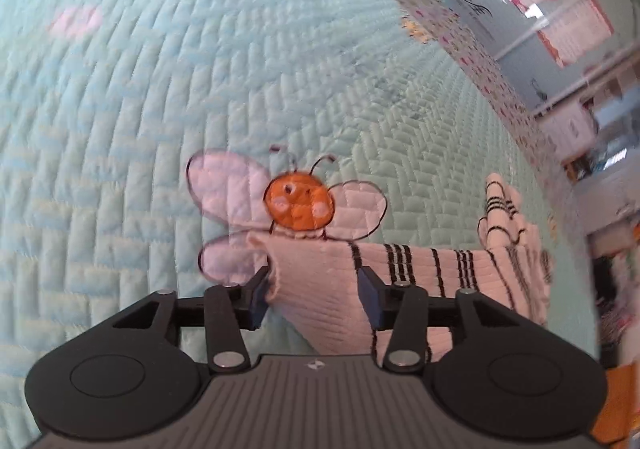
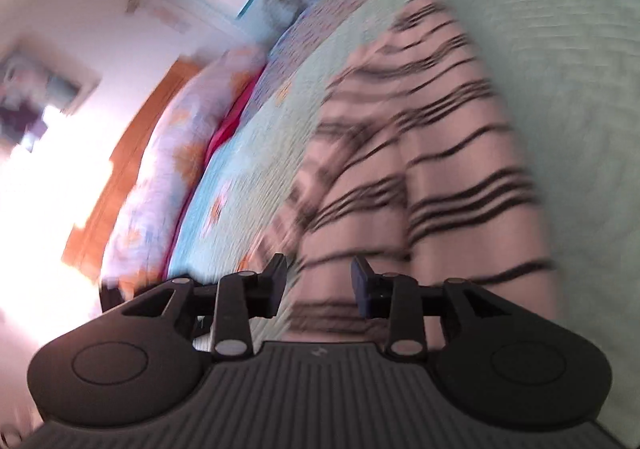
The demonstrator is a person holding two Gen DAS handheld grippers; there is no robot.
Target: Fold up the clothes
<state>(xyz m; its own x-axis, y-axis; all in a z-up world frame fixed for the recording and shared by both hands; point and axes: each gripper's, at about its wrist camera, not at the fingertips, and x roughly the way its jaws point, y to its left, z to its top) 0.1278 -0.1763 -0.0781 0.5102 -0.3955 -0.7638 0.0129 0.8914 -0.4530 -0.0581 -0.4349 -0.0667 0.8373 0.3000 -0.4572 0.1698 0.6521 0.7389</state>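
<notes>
1. In the left wrist view, the left tool (image 1: 314,295) is hanging just above a quilted mint-green bedspread (image 1: 120,109), its jaws standing spread apart and released. A cream knitted garment with black stripes (image 1: 400,281) is lying on the bedspread, one plain corner of it sitting between the two fingertips (image 1: 370,297); whether either fingertip is touching the fabric I cannot tell. The rest of the garment is running off to the right of the tool, bunching up into a lumpy heap further right. Directly ahead of the tool, a printed orange bee with pale pink wings (image 1: 298,205) is showing on the bedspread, its lower edge covered by the garment's rim.

2. In the right wrist view, heavily blurred, the right tool (image 2: 318,287) is also standing open, gripping nothing. The striped garment (image 2: 440,169) is stretching out ahead of the tool and slightly right, flat on the bedspread (image 2: 560,49), its near edge lying under the gap between the fingers. To the left of the tool, a floral pillow (image 2: 172,153) is resting against a wooden headboard (image 2: 132,153).
</notes>
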